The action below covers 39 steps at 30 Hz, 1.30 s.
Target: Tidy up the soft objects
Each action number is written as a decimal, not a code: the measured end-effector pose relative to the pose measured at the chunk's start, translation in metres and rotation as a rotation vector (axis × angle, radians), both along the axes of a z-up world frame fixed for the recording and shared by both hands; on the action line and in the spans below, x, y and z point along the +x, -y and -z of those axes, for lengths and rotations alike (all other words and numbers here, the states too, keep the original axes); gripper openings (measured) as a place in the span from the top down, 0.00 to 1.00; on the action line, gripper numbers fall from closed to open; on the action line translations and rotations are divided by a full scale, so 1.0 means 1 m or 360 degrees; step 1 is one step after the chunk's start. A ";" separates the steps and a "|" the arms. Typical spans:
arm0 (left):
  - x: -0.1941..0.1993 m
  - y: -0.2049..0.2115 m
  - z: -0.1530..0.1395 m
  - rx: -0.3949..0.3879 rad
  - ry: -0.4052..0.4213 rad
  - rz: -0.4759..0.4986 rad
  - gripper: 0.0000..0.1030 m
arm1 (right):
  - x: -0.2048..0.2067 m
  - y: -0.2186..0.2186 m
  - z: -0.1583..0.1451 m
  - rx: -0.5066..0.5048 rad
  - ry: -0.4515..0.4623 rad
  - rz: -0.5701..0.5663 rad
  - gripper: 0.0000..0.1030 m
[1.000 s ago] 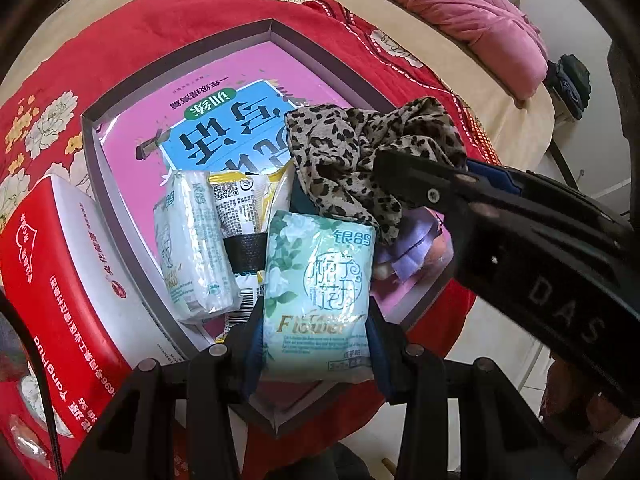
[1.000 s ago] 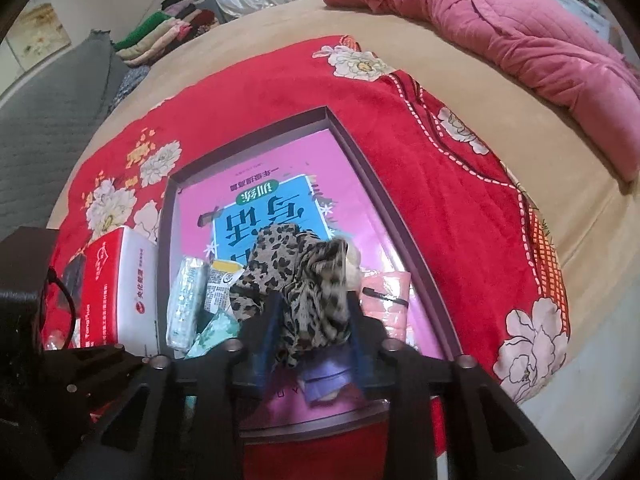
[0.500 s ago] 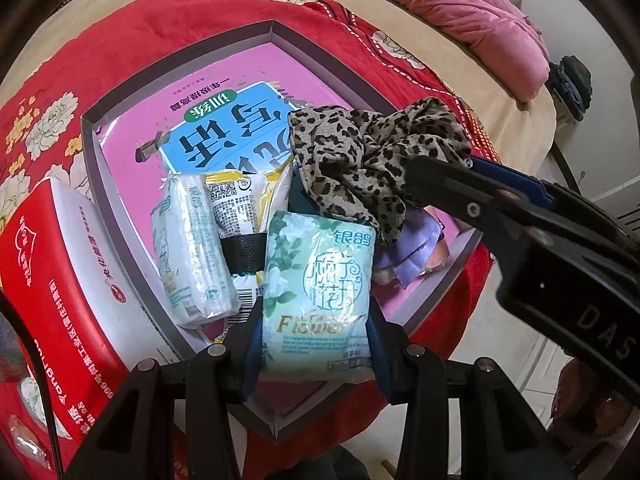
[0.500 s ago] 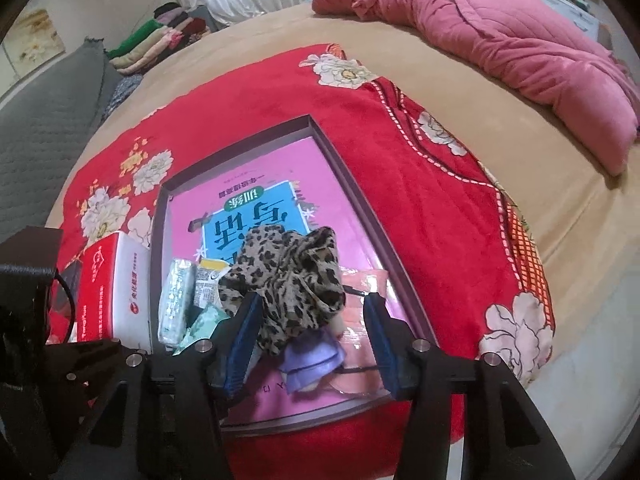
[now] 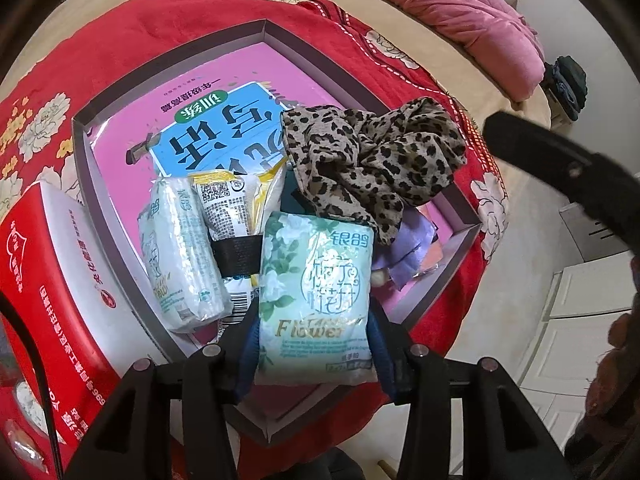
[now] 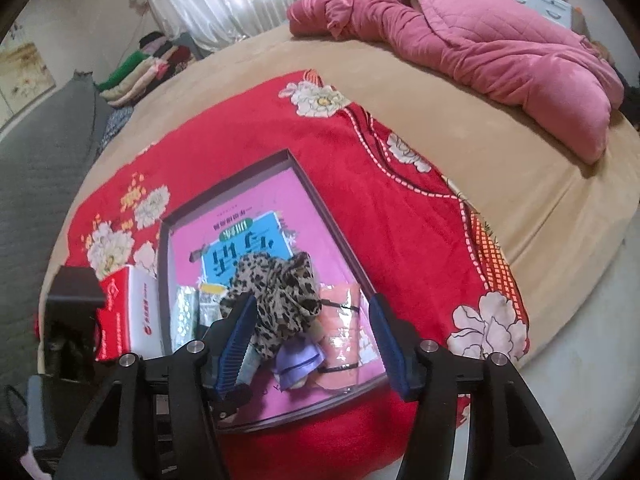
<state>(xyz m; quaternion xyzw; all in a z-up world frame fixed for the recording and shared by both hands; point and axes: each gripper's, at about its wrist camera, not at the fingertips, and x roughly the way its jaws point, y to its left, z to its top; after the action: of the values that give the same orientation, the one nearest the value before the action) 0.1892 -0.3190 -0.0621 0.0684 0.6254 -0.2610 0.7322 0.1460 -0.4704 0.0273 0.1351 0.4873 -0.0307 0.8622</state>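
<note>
So there's a shallow tray (image 5: 80, 168) with dark walls sitting on a red floral blanket (image 6: 248, 120) on the bed, and it's pretty stuffed. The bottom is covered by a pink book (image 5: 248, 80) with a blue panel on its cover. On top of that, near the front: a clear-wrapped tissue pack (image 5: 176, 256), a yellow-and-white packet (image 5: 228, 208) with a black band across it, a leopard-print cloth (image 5: 372, 168) bunched in a heap, and some lilac fabric (image 5: 412, 248) poking out from under the cloth. The left gripper (image 5: 316, 340) is clamped on a green floral tissue pack (image 5: 316, 288), blue pads pressed to both its sides, holding it over the tray's near corner. The right gripper (image 6: 312, 344) has just been opening, jaws well apart and touching nothing; the leopard cloth lies loose in the tray behind them. The left view shows a red tissue box (image 5: 44, 280) right up against the tray's outer left wall. Only the right view shows a peach packet (image 6: 340, 320) beside the cloth, plus the pink quilt (image 6: 480, 44) and folded clothes (image 6: 140, 68) farther off.
</note>
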 end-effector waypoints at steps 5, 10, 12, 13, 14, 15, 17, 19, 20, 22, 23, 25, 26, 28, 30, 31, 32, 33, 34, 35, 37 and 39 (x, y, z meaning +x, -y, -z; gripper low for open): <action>0.001 0.003 0.000 0.0013 0.0009 0.0025 0.47 | -0.001 -0.002 -0.006 -0.0010 0.0011 -0.0005 0.42; 0.000 0.003 0.000 0.0014 0.0011 0.0029 0.45 | -0.002 0.001 -0.007 0.0006 0.0010 0.0028 0.41; 0.000 0.003 0.000 0.0013 0.0012 0.0031 0.45 | -0.003 0.001 -0.008 0.0006 0.0006 0.0030 0.41; 0.000 0.002 0.000 0.0015 0.0015 0.0033 0.45 | -0.003 0.001 -0.008 0.0004 0.0006 0.0031 0.41; 0.000 0.002 -0.001 0.0018 0.0018 0.0035 0.45 | -0.004 0.001 -0.008 0.0001 0.0005 0.0032 0.41; -0.001 0.003 -0.001 0.0023 0.0020 0.0038 0.45 | -0.004 0.001 -0.007 -0.0001 0.0003 0.0032 0.40; -0.003 0.003 -0.001 0.0034 0.0026 0.0053 0.45 | -0.004 0.001 -0.007 0.0005 -0.0001 0.0035 0.40; -0.006 0.002 -0.002 0.0045 0.0040 0.0066 0.45 | -0.005 0.001 -0.007 0.0006 0.0000 0.0033 0.40; -0.006 0.003 -0.002 0.0051 0.0042 0.0073 0.45 | -0.006 0.000 -0.007 0.0006 0.0002 0.0034 0.40; -0.007 0.003 -0.002 0.0063 0.0049 0.0077 0.45 | -0.005 0.000 -0.008 0.0012 0.0008 0.0034 0.40; -0.007 0.004 -0.003 0.0067 0.0054 0.0077 0.45 | -0.006 0.000 -0.009 0.0014 0.0012 0.0035 0.40; -0.008 0.005 -0.005 0.0074 0.0065 0.0082 0.43 | -0.007 0.000 -0.010 0.0017 0.0015 0.0036 0.40; -0.008 0.005 -0.006 0.0069 0.0070 0.0086 0.42 | -0.007 0.001 -0.011 0.0014 0.0017 0.0037 0.40; -0.007 0.004 -0.009 0.0067 0.0082 0.0086 0.40 | -0.008 0.002 -0.013 0.0014 0.0026 0.0042 0.40; -0.005 0.003 -0.011 0.0058 0.0084 0.0077 0.40 | -0.010 0.002 -0.015 0.0016 0.0033 0.0046 0.40; -0.005 0.002 -0.012 0.0056 0.0085 0.0074 0.40 | -0.010 0.002 -0.016 0.0016 0.0036 0.0046 0.40; -0.005 0.002 -0.013 0.0054 0.0089 0.0074 0.40 | -0.011 0.002 -0.017 0.0016 0.0038 0.0044 0.40; -0.005 0.001 -0.014 0.0056 0.0094 0.0073 0.40 | -0.011 0.001 -0.018 0.0013 0.0040 0.0042 0.40; -0.004 0.000 -0.015 0.0058 0.0098 0.0070 0.40 | -0.011 0.001 -0.018 0.0011 0.0039 0.0040 0.40; -0.004 -0.001 -0.016 0.0056 0.0100 0.0067 0.40 | -0.012 0.000 -0.018 0.0010 0.0038 0.0038 0.39; -0.004 -0.004 -0.020 0.0039 0.0095 0.0055 0.40 | -0.012 -0.001 -0.020 0.0006 0.0043 0.0031 0.28; -0.006 -0.007 -0.026 0.0020 0.0110 0.0051 0.40 | -0.013 -0.003 -0.022 -0.0001 0.0051 0.0029 0.28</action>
<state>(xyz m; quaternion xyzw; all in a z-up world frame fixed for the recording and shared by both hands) 0.1833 -0.3122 -0.0358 0.0918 0.6001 -0.2662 0.7488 0.1329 -0.4677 0.0488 0.1397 0.4721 -0.0364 0.8697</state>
